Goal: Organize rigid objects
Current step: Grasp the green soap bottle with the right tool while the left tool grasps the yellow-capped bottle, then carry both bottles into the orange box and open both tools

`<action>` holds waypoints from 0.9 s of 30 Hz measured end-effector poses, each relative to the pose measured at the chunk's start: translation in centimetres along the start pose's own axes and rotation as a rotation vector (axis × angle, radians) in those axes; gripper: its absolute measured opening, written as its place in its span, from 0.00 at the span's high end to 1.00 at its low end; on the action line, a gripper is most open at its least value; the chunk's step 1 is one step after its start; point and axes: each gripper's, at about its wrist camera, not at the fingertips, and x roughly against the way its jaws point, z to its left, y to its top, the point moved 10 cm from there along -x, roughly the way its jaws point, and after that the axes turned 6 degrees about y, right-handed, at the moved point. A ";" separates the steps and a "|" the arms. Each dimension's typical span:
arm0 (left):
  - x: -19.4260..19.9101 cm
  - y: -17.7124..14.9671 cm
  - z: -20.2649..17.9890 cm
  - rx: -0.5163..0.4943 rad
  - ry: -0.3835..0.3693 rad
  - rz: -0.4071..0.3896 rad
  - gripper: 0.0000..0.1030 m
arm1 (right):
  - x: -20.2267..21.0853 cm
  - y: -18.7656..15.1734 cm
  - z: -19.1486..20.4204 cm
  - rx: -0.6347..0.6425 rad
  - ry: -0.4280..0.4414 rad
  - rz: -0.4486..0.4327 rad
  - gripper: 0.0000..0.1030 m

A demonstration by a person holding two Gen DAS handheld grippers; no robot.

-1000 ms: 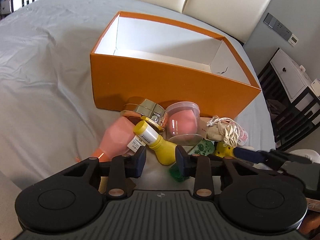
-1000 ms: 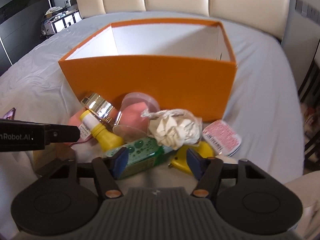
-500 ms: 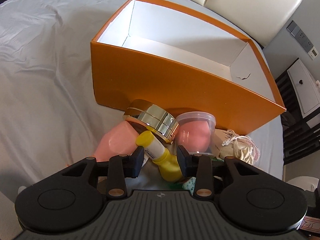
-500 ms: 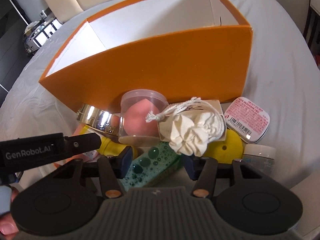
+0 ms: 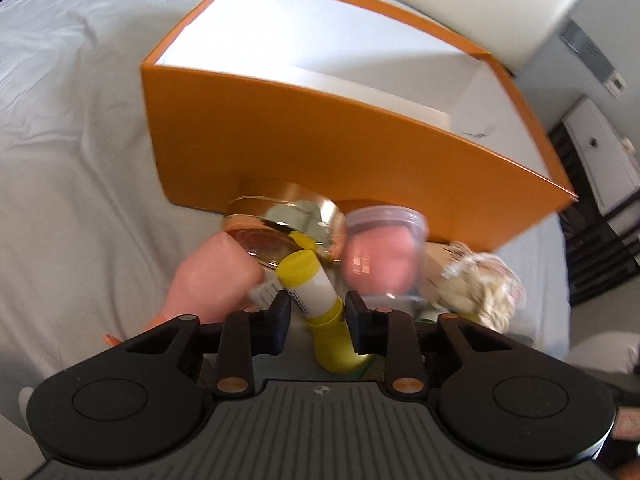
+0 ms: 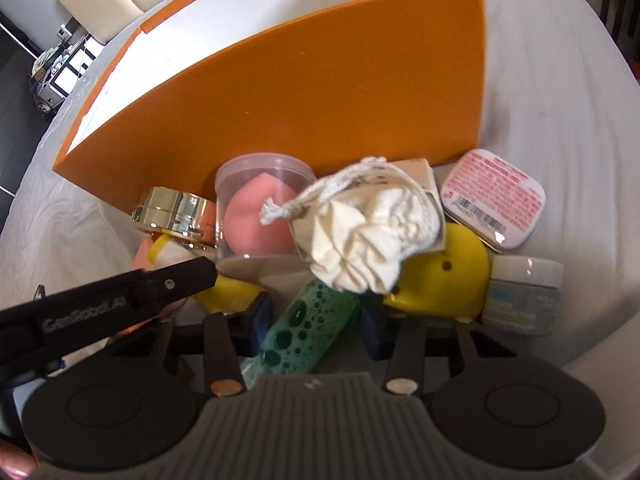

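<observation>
The yellow bottle lies low in the middle of my left view, its cap pointing up the frame toward the gold-lidded jar, and its neck and body sit between the fingers of my left gripper. The pads stand just off either side of it with a sliver of gap, so that claw is narrowed around the bottle but not clamped. To its left lies a pink bottle, its upper end touching the gold jar; to its right a clear tub with a pink sponge inside, blurred here.

In my right view, low centre, the green bottle with bubble print runs lengthwise between the fingers of my right gripper. Those fingers are spread, with room on each side of it. A white drawstring pouch rests on the bottle's far end, and a yellow rounded piece lies just right of it. Further right stand a small pale jar and, above it, a flat tin with pink print.

Behind the whole heap, filling the upper half of both views, stands the orange box with its white inside, the clear tub and gold jar close against its near wall. Everything sits on the grey bedsheet; a cream headboard shows at the upper right of the left view.
</observation>
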 end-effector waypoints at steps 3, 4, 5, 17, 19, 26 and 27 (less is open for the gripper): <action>1.8 -0.3 -0.9 -0.068 -0.029 -0.021 0.77 | 0.8 -0.7 -0.4 -0.008 0.008 0.012 0.65; 2.3 -0.4 -1.0 -0.089 -0.029 -0.032 0.77 | 1.4 -1.1 -0.6 -0.001 0.006 0.009 0.66; 2.7 -0.5 -1.1 -0.103 -0.027 -0.039 0.77 | 1.8 -1.5 -0.4 0.009 0.002 0.007 0.68; 7.6 0.5 -1.3 -0.118 -0.038 -0.146 0.77 | 8.2 -1.7 2.8 0.100 0.065 -0.133 0.71; 8.8 1.5 -1.5 -0.138 -0.031 -0.188 0.77 | 9.9 -0.5 3.8 0.129 0.083 -0.175 0.71; 12.8 7.2 -2.2 -0.184 -0.034 -0.337 0.77 | 14.4 5.7 7.4 0.253 0.128 -0.357 0.71; 13.2 8.2 -2.2 -0.189 -0.029 -0.358 0.77 | 14.8 6.7 7.9 0.263 0.134 -0.380 0.70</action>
